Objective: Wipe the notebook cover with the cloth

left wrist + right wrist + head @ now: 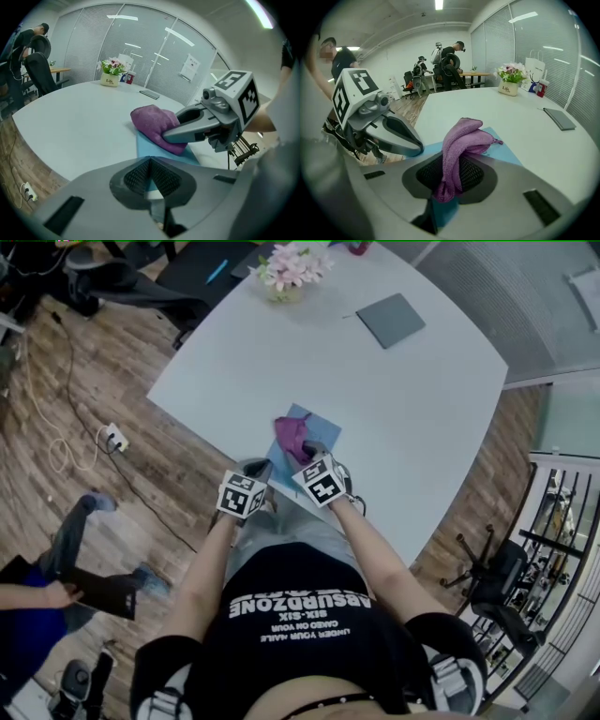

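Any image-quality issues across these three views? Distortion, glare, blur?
Head view: even light, soft shadows, table bright but not blown out. Left gripper view: strong fisheye, dark corners, ceiling lights mirrored in the glass wall. Right gripper view: same fisheye, blinds bowed, cloth sharp.

A pot of pink flowers [289,273] is sitting at the far edge of the table [422,418]. A flat grey pad [391,320] is lying near its far right corner. A white power strip [115,438] is resting on the wood floor off its left side.
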